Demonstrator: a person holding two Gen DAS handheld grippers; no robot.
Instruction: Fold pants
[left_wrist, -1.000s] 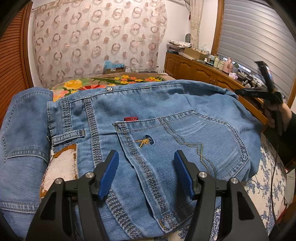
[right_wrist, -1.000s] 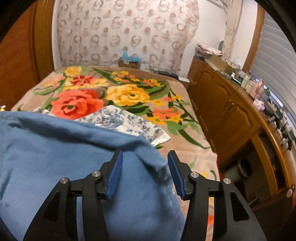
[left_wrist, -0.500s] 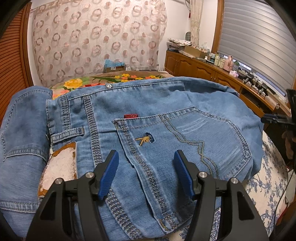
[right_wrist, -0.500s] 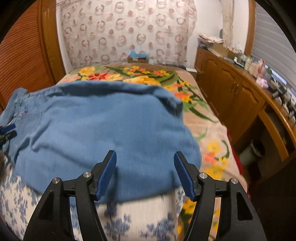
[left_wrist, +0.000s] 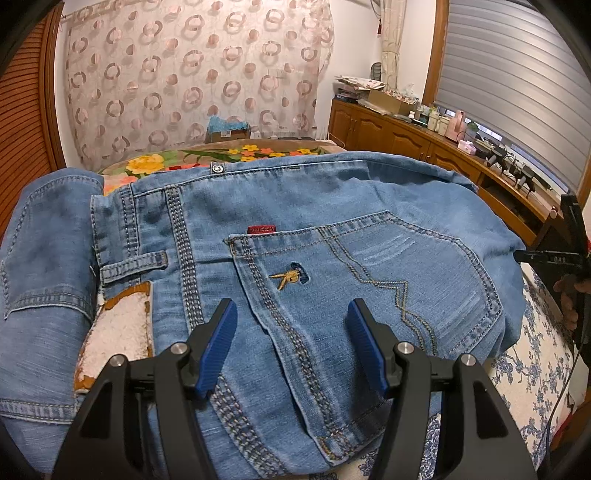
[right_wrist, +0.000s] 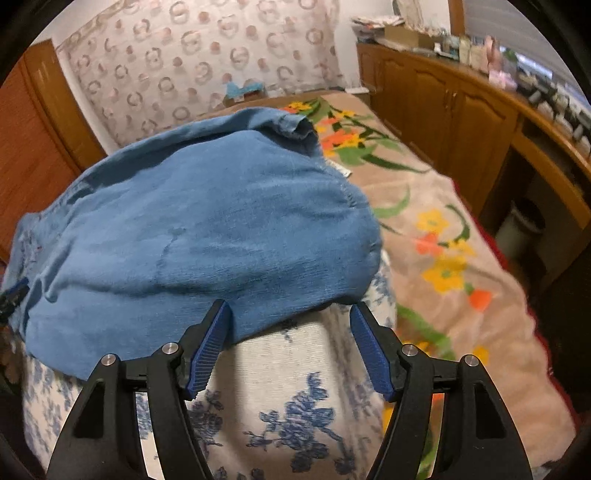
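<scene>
Light blue denim pants (left_wrist: 332, 229) lie folded over on a bed, back pocket and waistband up, with the other waist half (left_wrist: 40, 251) flapped out to the left. My left gripper (left_wrist: 291, 339) is open and empty just above the pocket area. In the right wrist view the pants (right_wrist: 192, 236) form a rounded blue mound; my right gripper (right_wrist: 290, 347) is open and empty at their near edge, over the blue-flowered white cloth (right_wrist: 280, 398). The right gripper also shows at the right edge of the left wrist view (left_wrist: 569, 254).
The bed carries a beige blanket with bright flowers (right_wrist: 436, 236). A wooden cabinet (right_wrist: 461, 110) with clutter on top runs along the right wall. A patterned curtain (left_wrist: 192, 74) hangs behind the bed. A grey bin (right_wrist: 521, 229) stands on the floor by the cabinet.
My right gripper has drawn back and lowered from over the pants to their near edge, still open. My left gripper and the pants have barely moved.
</scene>
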